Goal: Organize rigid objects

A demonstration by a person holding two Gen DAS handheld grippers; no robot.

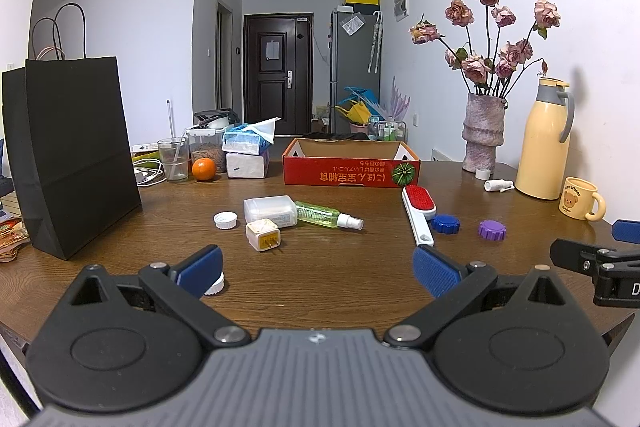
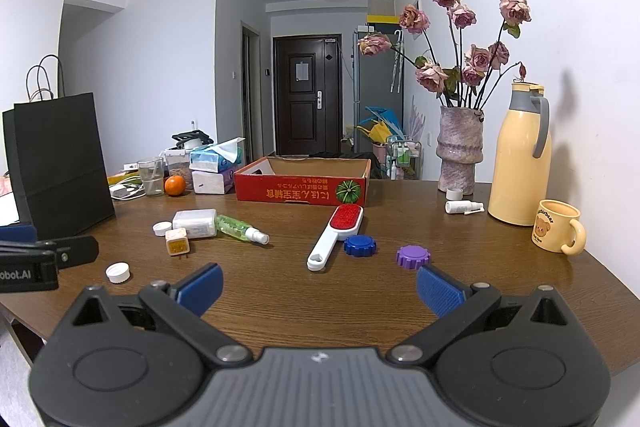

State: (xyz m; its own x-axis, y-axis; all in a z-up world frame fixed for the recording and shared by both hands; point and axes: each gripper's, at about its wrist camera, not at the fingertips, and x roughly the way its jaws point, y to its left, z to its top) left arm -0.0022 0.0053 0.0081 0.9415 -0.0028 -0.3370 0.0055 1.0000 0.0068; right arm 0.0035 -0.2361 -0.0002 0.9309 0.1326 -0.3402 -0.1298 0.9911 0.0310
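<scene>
- The left gripper [image 1: 318,273] hangs low over the near edge of the brown wooden table [image 1: 320,267], its blue-padded fingers [image 1: 438,273] spread wide with nothing between them.
- The right gripper [image 2: 320,285] hovers beside it, jaws just as wide and holding nothing.
- A small white ribbed bottle cap [image 2: 117,272] lies on the wood near the left gripper's left finger, which partly hides it in the left wrist view.
- Mid-table sits a loose cluster: a second white screw cap [image 1: 225,220], a white translucent rectangular plastic box [image 1: 270,211], a cream and yellow two-prong plug adapter [image 1: 262,235], and a clear green spray bottle [image 1: 328,215] lying on its side against the box.
- To the right lies a white-handled lint brush with a red pad [image 2: 336,237], flat, its handle pointing toward the grippers.
- Just beside the brush is a dark blue ridged lid [image 2: 359,245]; a purple ridged lid [image 2: 412,256] lies apart, further right.
- Behind them all stands an open red cardboard tray with a pumpkin picture [image 1: 351,173].
- A tall black paper bag [image 1: 72,155] stands upright at the left.
- A mottled pink vase of dried roses [image 2: 459,151], a yellow thermos jug [image 2: 520,163] and a yellow bear mug [image 2: 557,231] line the wall side.
</scene>
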